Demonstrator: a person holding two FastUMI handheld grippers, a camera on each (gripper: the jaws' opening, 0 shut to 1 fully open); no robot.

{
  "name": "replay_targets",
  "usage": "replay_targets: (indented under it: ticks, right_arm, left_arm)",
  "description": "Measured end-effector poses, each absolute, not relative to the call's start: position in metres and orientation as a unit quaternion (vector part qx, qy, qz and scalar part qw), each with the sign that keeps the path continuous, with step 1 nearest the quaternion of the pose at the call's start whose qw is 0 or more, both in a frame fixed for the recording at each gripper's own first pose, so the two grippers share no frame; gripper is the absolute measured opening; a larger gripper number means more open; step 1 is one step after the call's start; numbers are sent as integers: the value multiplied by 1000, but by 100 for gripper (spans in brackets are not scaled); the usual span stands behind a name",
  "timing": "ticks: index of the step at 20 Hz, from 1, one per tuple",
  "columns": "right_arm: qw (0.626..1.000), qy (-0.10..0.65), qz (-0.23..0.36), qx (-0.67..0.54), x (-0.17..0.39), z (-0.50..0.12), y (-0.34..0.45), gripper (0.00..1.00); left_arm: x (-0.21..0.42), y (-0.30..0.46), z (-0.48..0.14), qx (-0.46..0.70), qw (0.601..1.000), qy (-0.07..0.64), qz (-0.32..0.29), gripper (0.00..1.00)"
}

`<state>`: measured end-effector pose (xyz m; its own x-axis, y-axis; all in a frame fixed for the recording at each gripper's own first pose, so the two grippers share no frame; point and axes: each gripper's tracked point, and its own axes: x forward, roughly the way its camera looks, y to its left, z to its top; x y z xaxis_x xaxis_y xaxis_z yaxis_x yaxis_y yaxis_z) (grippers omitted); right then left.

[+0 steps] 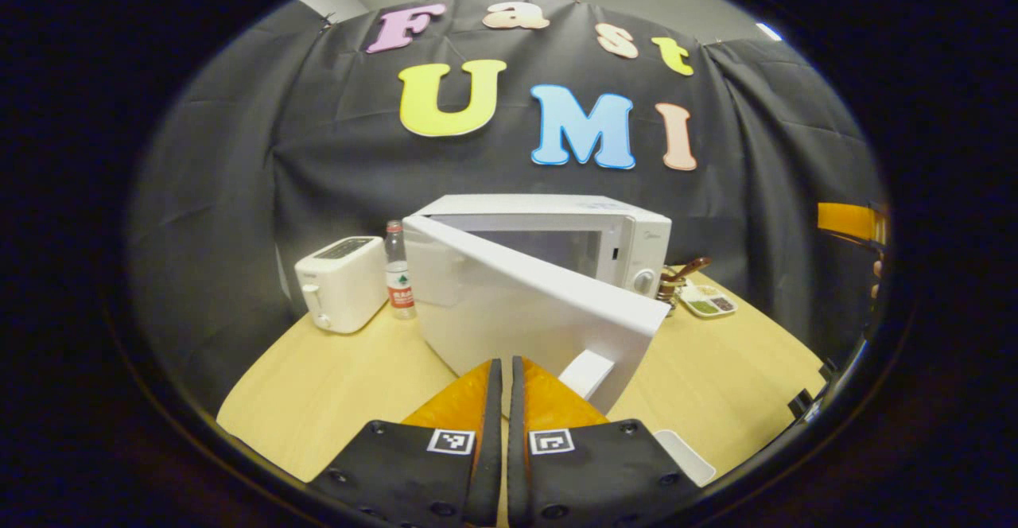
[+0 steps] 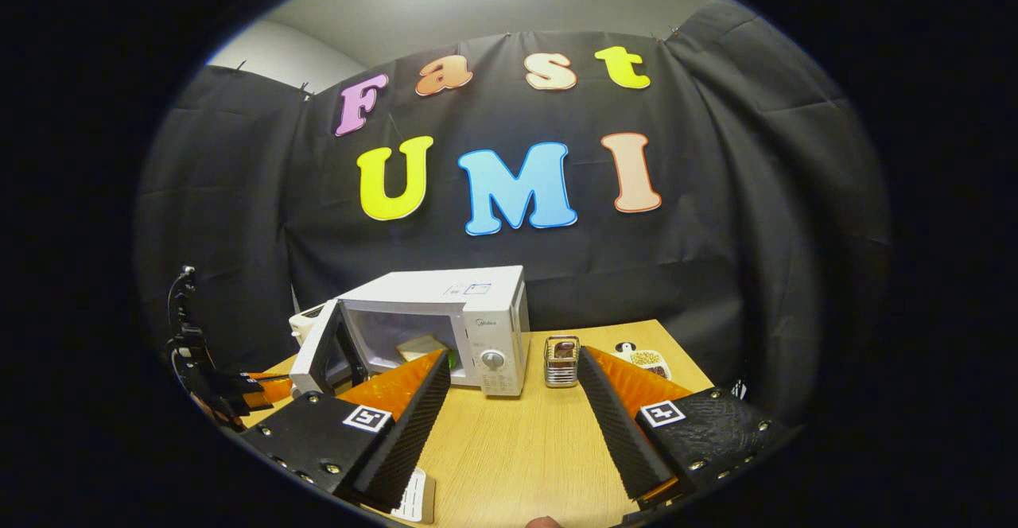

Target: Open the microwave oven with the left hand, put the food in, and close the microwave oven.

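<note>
In the left gripper view, the left claw [image 1: 506, 369], clenched on nothing, sits just before the half-open door [image 1: 525, 313] of the boxy white microwave oven [image 1: 557, 234]; a skewed push could slide the oven. In the right gripper view, the released right claw [image 2: 513, 369] hangs above the wooden tabletop [image 2: 517, 440]; pale flat food [image 2: 420, 346] lies inside.

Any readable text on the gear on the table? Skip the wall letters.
Nothing reads clearly.
Front logo on the white microwave oven: too small, blurred.
Sticker on its top: too small.
Red label on the clear plastic bottle: blurred.
Dial panel markings: too small.
Square black-and-white markers: patterns, no words.
</note>
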<state>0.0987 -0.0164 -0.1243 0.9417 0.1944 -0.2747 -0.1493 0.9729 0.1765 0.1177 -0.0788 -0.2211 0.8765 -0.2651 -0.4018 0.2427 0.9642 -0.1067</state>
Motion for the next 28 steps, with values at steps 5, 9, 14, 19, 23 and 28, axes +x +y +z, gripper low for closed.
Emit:
replay_targets:
  ticks: [5, 9, 14, 19, 23, 28]
  right_arm:
    - [984, 149, 56, 80, 106, -124, -13, 98]
    - [985, 149, 32, 86, 110, -124, -12, 98]
    - [985, 153, 3, 81, 114, -128, -17, 98]
    - [984, 158, -30, 80, 113, -131, -29, 98]
    - [983, 159, -50, 77, 108, -130, -37, 98]
    - [981, 168, -63, 76, 102, -131, -36, 98]
  left_arm:
    - [151, -120, -208, -23, 960, 195, -199, 11]
    - [169, -140, -206, -28, 952, 191, -236, 11]
    - [195, -161, -208, -32, 944, 187, -268, 11]
    - [223, -179, -212, -36, 941, 185, -282, 11]
    - [247, -194, -214, -42, 938, 187, -289, 11]
    - [277, -203, -217, -51, 940, 184, -283, 11]
